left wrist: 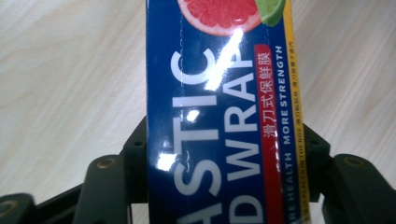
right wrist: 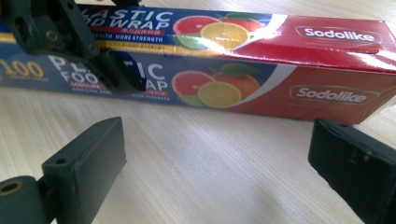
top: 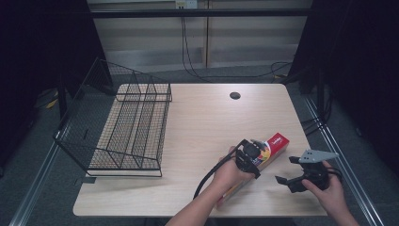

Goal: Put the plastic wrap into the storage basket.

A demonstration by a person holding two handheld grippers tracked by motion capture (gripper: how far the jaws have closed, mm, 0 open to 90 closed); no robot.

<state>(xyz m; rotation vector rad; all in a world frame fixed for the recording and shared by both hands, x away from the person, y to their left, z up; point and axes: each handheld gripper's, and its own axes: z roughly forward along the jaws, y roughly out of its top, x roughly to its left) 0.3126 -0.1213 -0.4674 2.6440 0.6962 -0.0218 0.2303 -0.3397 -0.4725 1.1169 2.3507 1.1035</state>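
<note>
— What's on the wooden table (top: 197, 122)?

— A black wire rack (top: 124, 127) sits at its left side, and a long red-and-blue box (top: 274, 144) lies slantwise near the front right.

— And the hands?

— The left gripper (top: 250, 155) is clamped across the box near its middle. The right gripper (top: 301, 172), grey plate on top, sits just beside the box on its right, jaws spread wide, touching nothing I can make out
</note>
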